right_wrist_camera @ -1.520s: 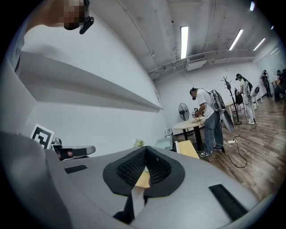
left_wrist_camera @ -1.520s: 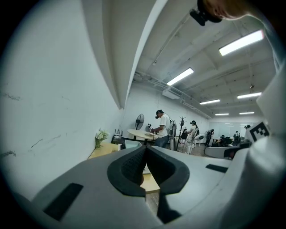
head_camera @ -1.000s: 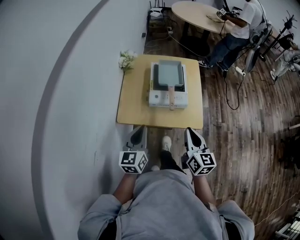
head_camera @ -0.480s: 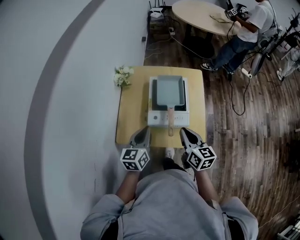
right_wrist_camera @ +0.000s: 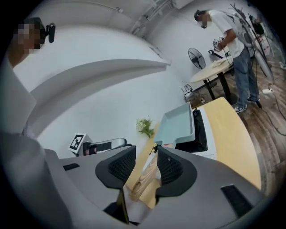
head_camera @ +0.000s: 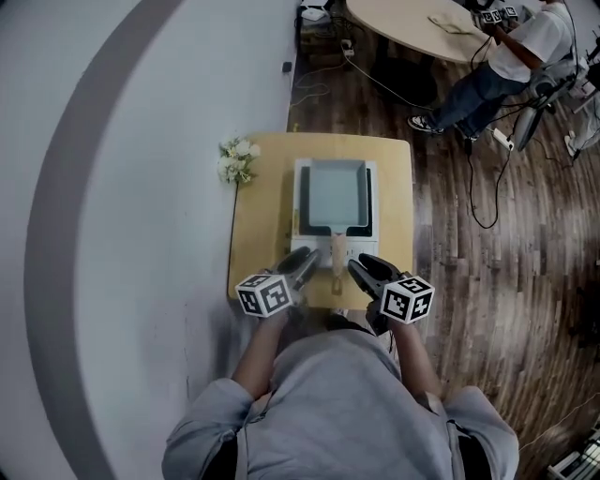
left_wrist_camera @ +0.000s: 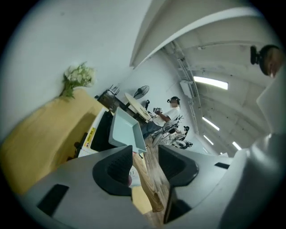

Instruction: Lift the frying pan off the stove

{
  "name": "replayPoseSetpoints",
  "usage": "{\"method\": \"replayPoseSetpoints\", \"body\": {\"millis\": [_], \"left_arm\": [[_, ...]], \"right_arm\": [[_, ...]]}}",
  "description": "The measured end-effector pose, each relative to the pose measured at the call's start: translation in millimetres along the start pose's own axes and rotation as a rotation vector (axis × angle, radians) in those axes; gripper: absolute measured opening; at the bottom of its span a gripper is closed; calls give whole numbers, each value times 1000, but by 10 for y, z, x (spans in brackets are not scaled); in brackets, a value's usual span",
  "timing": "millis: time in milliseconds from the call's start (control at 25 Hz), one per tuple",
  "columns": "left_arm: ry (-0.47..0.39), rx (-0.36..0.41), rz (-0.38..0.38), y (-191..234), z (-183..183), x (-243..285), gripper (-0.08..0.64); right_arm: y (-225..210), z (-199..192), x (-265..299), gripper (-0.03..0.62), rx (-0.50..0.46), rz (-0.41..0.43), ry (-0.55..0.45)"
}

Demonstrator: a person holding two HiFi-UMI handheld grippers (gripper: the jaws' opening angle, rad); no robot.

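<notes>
A pale blue rectangular frying pan (head_camera: 333,192) sits on a white portable stove (head_camera: 371,202) on the small wooden table (head_camera: 258,216). Its wooden handle (head_camera: 337,253) points toward me. My left gripper (head_camera: 305,260) is just left of the handle's end and my right gripper (head_camera: 357,266) just right of it. Both sets of jaws are opening. In the left gripper view the handle (left_wrist_camera: 144,176) lies in the gap of the left gripper (left_wrist_camera: 145,161), the pads off it. In the right gripper view the handle (right_wrist_camera: 144,179) runs between the spread jaws of the right gripper (right_wrist_camera: 146,163) up to the pan (right_wrist_camera: 178,123).
A small bunch of white flowers (head_camera: 234,159) stands at the table's back left corner. The white wall runs along the left. Behind the table are cables (head_camera: 469,187) on the wood floor, a round table (head_camera: 412,28) and a person (head_camera: 516,56) standing at it.
Both grippers have moved forward from my body to the table's front edge and now flank the pan handle. Their jaws, shut earlier, have spread apart.
</notes>
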State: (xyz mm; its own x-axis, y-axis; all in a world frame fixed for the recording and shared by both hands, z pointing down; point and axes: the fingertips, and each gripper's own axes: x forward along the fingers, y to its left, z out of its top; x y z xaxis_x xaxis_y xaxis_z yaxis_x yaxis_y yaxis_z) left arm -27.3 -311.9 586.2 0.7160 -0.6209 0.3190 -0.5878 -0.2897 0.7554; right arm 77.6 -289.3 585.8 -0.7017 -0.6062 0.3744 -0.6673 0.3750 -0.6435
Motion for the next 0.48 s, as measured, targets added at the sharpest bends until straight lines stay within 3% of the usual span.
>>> {"method": "replayPoseSetpoints", "body": {"millis": [240, 480], "left_arm": [[152, -270, -137, 216, -223, 336, 185], [296, -392, -209, 332, -422, 579, 206]], "right_arm": [[-231, -298, 173, 152, 243, 95, 104], [-283, -416, 163, 155, 345, 169, 144]]}}
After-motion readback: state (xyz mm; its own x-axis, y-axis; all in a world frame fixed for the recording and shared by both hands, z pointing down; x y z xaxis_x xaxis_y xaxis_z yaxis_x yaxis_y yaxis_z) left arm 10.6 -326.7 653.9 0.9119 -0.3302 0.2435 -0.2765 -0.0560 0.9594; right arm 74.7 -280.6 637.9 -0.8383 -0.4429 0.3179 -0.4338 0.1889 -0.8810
